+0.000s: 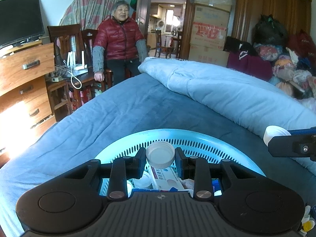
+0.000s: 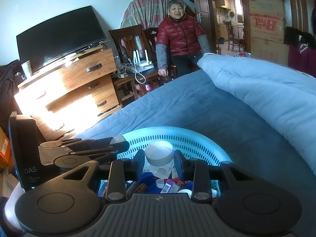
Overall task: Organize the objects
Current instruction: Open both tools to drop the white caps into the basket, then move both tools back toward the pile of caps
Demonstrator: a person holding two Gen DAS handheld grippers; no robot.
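Left fingers: my left gripper [image 1: 160, 159] is narrowed onto a white cap [image 1: 160, 154], both pads pressing its ribbed rim, so the cap is held and off any surface.
Right fingers: my right gripper [image 2: 159, 157] is clamped the same way on a second white cap [image 2: 159, 153], pinched by its ribbed side wall.
Where the caps are: both hang over the pale turquoise basket [image 1: 197, 138], which sits on the blue bedspread [image 1: 122, 106]; neither cap touches the contents below.
Which way they point: each cap is a short round piece, so it has no real long axis. Its round axis tilts up and towards me, with the hollow side showing to my camera, and the grip runs across its width.
Already done: the basket holds a medicine box [image 1: 167, 179], a small white lid [image 1: 143, 179], blue pieces and packets, so I judge much of the sorting is behind me.
Still left: both caps are yet to be let go into the basket. A few small things lie at the bottom right edge of the left view, too cut off to name.
Other hand seen: the right gripper's finger shows at the right edge of my left view, carrying its cap.
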